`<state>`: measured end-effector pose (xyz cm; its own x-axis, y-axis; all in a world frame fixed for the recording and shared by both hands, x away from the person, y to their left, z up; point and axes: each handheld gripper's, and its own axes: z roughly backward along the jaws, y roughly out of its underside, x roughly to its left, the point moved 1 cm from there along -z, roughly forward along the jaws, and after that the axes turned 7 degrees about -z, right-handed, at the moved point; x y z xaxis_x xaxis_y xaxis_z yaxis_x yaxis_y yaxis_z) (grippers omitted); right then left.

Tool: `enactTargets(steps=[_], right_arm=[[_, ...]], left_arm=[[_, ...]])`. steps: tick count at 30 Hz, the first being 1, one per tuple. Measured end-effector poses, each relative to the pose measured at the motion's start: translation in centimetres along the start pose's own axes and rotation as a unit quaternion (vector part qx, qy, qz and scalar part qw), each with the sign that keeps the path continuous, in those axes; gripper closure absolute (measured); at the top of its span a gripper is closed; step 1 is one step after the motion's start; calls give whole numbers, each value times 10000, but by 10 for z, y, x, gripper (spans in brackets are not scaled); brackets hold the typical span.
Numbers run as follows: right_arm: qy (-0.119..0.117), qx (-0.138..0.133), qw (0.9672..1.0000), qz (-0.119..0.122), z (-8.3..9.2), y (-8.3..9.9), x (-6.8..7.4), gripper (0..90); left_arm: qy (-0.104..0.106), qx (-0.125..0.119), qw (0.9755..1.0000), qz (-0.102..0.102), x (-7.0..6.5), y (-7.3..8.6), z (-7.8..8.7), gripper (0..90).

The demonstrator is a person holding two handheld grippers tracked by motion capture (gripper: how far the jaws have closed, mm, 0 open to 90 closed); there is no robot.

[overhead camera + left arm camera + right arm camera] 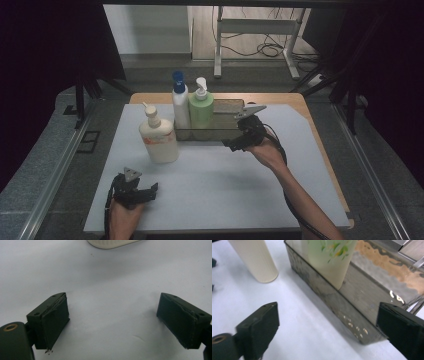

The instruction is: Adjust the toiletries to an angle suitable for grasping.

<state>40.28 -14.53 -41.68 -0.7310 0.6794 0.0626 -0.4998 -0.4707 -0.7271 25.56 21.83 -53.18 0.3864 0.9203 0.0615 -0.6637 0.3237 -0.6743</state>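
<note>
Left gripper [150, 191]: held in the person's left hand [122, 215] at the near left of the white mat [225, 175], grey three-cornered plate on top, jaws set wide apart over bare mat with nothing between them; the left gripper view confirms the two black pads spread far apart, with the foot of the cream bottle at the top edge. Cream pump bottle [159, 136]: upright on the mat, left of the tray and just beside its left end, orange print on its front, pump spout to the left; in the right gripper view its ribbed lower body [255, 260] stands at upper left, clear of the tray wall. Clear tray [227, 107]: a long, shallow, smoky transparent box at the far middle of the mat, its long side facing the person. White bottle with blue cap [180, 102]: upright in the left end of the tray. Green pump bottle [201, 109]: upright in the tray, touching or just beside the white bottle on its right; in the right gripper view its pale green body [329, 257] rises behind the tray's front wall [329, 300]. Right gripper [231, 145]: held in the person's right hand [267, 152], just in front of the tray's right half, jaws at full spread and empty, one pad over the mat, the other near the tray's corner, neither touching it.
</note>
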Motion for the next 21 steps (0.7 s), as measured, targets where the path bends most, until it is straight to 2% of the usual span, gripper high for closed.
enactTargets(steps=[7, 12, 21], right_arm=[[46, -76, 9999, 70, 14, 15, 5, 0], [128, -35, 9999, 99, 23, 27, 6, 0], [96, -100, 9998, 114, 38, 51, 9, 7]], left_arm=[[-24, 10, 10000, -7, -1, 0, 0, 107], [-5, 8, 10000, 10, 0, 0, 0, 107], [0, 5, 10000, 18, 0, 0, 0, 106]])
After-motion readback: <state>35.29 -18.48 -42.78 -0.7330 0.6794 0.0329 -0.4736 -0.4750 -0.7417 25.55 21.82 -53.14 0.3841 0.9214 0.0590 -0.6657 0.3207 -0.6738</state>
